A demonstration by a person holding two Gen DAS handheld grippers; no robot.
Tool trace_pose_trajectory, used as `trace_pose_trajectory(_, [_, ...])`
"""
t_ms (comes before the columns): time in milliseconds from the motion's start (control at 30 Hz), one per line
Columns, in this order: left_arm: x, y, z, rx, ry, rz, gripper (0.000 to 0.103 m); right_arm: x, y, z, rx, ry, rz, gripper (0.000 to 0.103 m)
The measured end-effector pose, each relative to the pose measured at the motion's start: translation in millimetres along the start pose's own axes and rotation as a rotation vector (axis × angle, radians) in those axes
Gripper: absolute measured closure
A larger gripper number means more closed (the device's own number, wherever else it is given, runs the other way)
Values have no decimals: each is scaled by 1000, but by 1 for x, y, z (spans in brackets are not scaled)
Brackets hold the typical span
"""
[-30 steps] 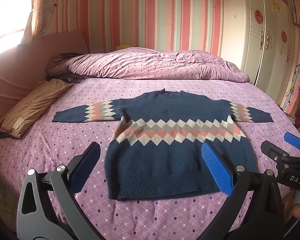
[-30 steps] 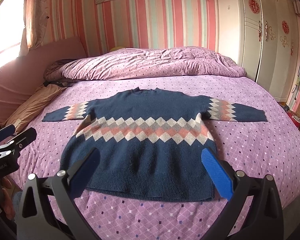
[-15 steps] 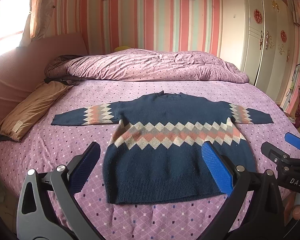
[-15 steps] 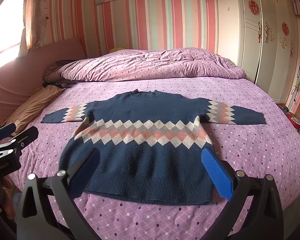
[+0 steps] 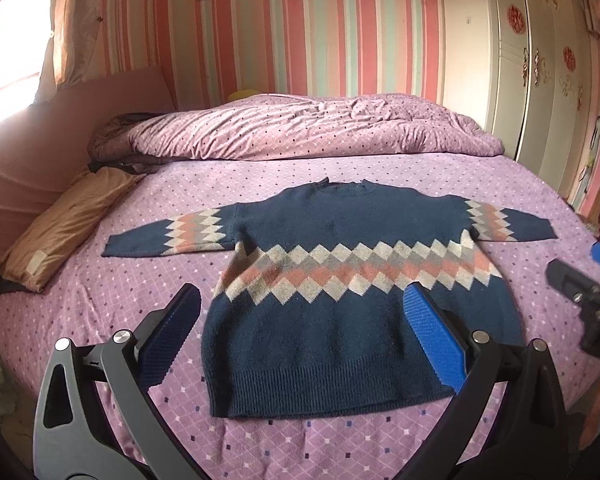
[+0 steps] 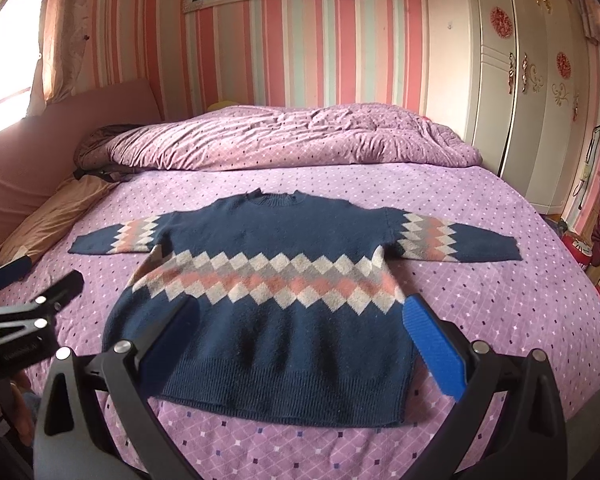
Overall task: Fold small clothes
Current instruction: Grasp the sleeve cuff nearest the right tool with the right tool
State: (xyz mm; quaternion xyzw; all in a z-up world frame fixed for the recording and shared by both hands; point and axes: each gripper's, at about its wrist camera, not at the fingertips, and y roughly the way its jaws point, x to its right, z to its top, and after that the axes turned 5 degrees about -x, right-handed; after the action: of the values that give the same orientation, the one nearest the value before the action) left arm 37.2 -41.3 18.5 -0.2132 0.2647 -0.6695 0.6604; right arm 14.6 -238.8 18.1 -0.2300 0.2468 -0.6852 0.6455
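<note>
A navy sweater (image 5: 340,292) lay flat, sleeves spread, on the purple bedspread (image 5: 100,312), hem toward 6 o'clock. Both tongs, the left gripper (image 5: 300,336) and right gripper (image 6: 300,340), gaped wide and empty, having drawn slightly back over the last second; folding had apparently not begun

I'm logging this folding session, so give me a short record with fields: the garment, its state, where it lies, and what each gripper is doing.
garment: navy sweater with a diamond band
state: spread flat, both sleeves out, unfolded
surface: purple dotted bed cover
left gripper: open, empty, above the hem
right gripper: open, empty, above the hem
nearby: tan pillow, rumpled duvet
</note>
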Motion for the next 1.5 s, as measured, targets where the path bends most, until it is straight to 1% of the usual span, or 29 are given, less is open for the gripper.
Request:
trace_pose_trajectory(133, [4,5,11,11,-13,6,3,2,4,8,-4,-18,-27,1])
trace_pose_trajectory(267, [3,12,24,7,-45,-10,3,7,11,19,-6,-25,-38,1])
trace_pose_trajectory(400, [10,21,33,23,-48,-8,3,16,20,28,13,-43,-58,1])
trace_pose_trajectory(467, [13,30,37,19,-66,-4,3,25,27,32,14,-46,-56,1])
trace_pose_trajectory(567, [22,46,41,10,-77,-5,3,54,41,39,24,-21,-61,1])
trace_pose_trajectory(667, [40,63,43,15,-49,16,3,104,61,45,32,-14,-96,1])
trace_pose_trajectory(700, [48,69,43,14,-37,28,3,115,66,47,28,-13,-109,1])
trace_pose_trajectory(733, [54,76,44,9,-30,29,3,140,76,50,22,-11,-145,1])
trace_pose_trajectory(767, [63,87,46,1,-33,23,3,152,82,52,14,-10,-162,1])
trace_pose_trajectory(833, [76,105,51,-11,-45,3,3,197,102,61,0,0,-191,1])
trace_pose_trajectory(900, [90,117,56,-10,-45,-8,3,234,122,67,-30,6,-220,2])
trace_pose_trajectory(967, [110,130,63,13,-34,0,3,272,142,73,-48,30,-236,2])
trace_pose_trajectory(1033, [126,140,70,22,-25,1,3,319,168,79,-102,95,-238,2])
trace_pose_trajectory(1067, [136,147,74,29,-15,5,3,339,179,80,-115,127,-233,5])
trace_pose_trajectory(1100, [144,151,77,34,-5,8,3,362,194,81,-141,162,-251,9])
trace_pose_trajectory(1133, [153,156,80,42,6,14,3,379,207,82,-164,177,-266,11])
trace_pose_trajectory(1167, [165,161,83,62,32,28,3,404,224,83,-188,206,-261,15])
trace_pose_trajectory(1200, [173,165,85,78,51,39,3,420,237,81,-216,227,-280,16])
trace_pose_trajectory(1233, [179,167,86,86,61,44,3,436,248,80,-241,261,-273,16])
trace_pose_trajectory(1267, [187,173,87,95,71,47,3,456,261,76,-257,321,-245,16])
trace_pose_trajectory(1333, [197,185,88,84,81,44,3,485,282,70,-290,434,-190,16])
trace_pose_trajectory(1367, [202,192,88,74,85,43,3,497,292,67,-312,475,-184,17])
trace_pose_trajectory(1433, [210,203,87,58,101,54,3,512,313,60,-353,512,-178,22])
trace_pose_trajectory(1467, [214,208,86,54,111,63,3,516,322,57,-378,517,-176,27])
trace_pose_trajectory(1500, [216,212,84,50,116,66,3,521,334,53,-404,528,-155,36])
